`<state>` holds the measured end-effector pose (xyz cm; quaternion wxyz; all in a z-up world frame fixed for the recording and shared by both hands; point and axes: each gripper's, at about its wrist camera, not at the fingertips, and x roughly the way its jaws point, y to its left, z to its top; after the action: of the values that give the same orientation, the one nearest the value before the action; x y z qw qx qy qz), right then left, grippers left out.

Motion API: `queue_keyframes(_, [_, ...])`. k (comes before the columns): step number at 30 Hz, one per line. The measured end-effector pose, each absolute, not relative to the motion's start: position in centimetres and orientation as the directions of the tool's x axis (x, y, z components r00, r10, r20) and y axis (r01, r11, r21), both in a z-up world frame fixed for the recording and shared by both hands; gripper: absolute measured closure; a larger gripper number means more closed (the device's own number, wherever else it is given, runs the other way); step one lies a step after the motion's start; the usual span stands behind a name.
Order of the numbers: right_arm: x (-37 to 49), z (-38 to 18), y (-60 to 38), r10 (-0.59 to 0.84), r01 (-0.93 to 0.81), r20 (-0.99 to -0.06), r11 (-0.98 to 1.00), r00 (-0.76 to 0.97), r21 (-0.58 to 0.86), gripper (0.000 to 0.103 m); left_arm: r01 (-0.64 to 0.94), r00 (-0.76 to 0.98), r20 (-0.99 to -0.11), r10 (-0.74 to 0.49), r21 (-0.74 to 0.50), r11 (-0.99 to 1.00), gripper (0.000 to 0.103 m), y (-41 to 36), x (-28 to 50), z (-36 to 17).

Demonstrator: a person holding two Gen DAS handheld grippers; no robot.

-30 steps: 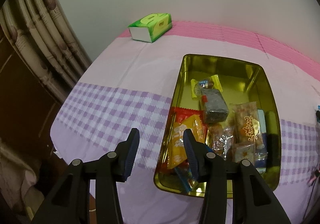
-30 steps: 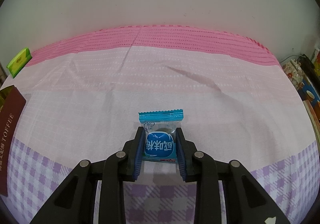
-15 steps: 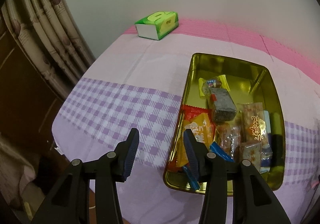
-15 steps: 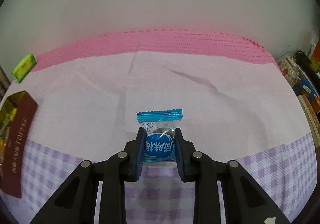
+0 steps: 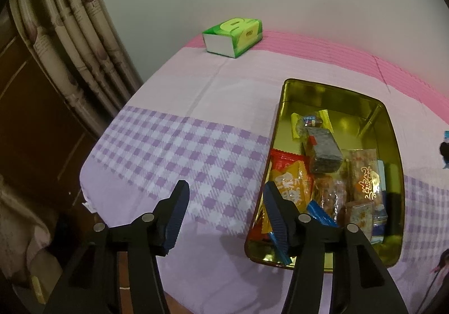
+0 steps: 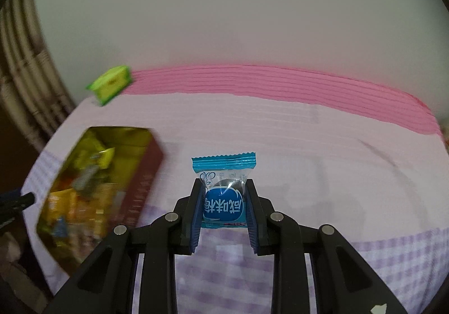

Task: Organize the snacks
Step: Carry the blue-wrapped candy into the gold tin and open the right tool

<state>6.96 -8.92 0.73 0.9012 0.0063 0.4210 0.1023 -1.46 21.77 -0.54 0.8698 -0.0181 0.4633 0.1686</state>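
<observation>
— Right wrist view first: right claw (image 6: pixel 223 203) at lower centre, clenched on a blue candy packet (image 6: pixel 223 193), both pads pressing its sides, crimped top edge sticking out beyond the fingertips.

— And under it?

— Table (image 6: pixel 280 131) under a cloth, pale pink in the middle, deeper pink stripes along the far edge, purple check near the bottom of the frame. Packet looks lifted clear of the cloth. At left, blurred: gold tin (image 6: pixel 92 187) with a dark red outer wall, full of wrappers. Upper left: green tissue box (image 6: pixel 110 83) by the wall.

— Left wrist view?

— Left claw (image 5: pixel 224 218) at lower centre, jaws opening, nothing between them, only checked cloth below. Right-hand finger overlapping the tin's near left rim; touching or not, cannot tell.

— Contents of the tin (image 5: pixel 390 128)?

— Right of centre: yellow wrapper toward the far end, dark bar beside it, red and orange packets at the near left, clear packs with gold print at right, blue wrapper at the near end. Tissue box (image 5: pixel 233 36) at upper centre, well apart from the tin. Curtain (image 5: pixel 70 41) down the left edge.
</observation>
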Motion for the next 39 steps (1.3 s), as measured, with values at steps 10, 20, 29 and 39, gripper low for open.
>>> queue_keyframes(10, [6.3,1.3,-0.2,0.3,-0.341,-0.759,0.934,0.578,0.109,0.078,-0.369,0.494,-0.815,0.303,0.119,0.922,0.047,24.0,-2.5,-0.5])
queue_keyframes(20, [6.4,0.2,5.8,0.333,-0.419,-0.78,0.902,0.531,0.1,0.078,-0.443,0.456,-0.837,0.304,0.083,0.893,0.046,26.9,-4.1,-0.9])
queue_keyframes(29, [7.7,-1.2,7.9,0.313,-0.416,-0.803,0.905,0.507,0.09,0.078,-0.456,0.451,-0.842,0.297,0.069,0.887,0.046,27.4,-4.3,-1.0])
queue_keyframes(39, [8.4,-2.8,8.0,0.279,-0.41,-0.829,0.91,0.484,0.068,0.077,-0.453,0.442,-0.847,0.294,0.071,0.889,0.046,27.4,-4.2,-1.2])
